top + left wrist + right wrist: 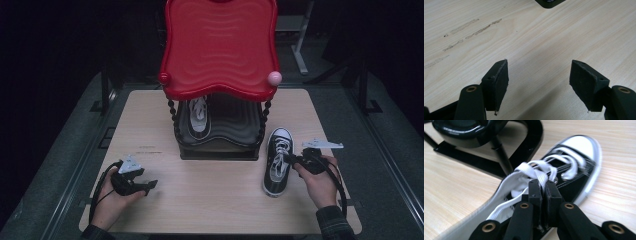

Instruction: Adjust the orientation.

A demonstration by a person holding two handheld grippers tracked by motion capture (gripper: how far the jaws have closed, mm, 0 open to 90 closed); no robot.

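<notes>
The right gripper (296, 161) has its jaws clamped on the white laces (541, 176) of a black-and-white sneaker (277, 162) that lies on the table (220, 200) near its right edge, toe pointing toward the far edge, just beside the right foot of a two-tier shoe rack (220, 145). A second sneaker (198, 117) sits on the rack's black lower shelf under the red top shelf (220, 47). The left gripper (145, 186) rests low near the front left corner, jaws standing wide with bare wood between them.
</notes>
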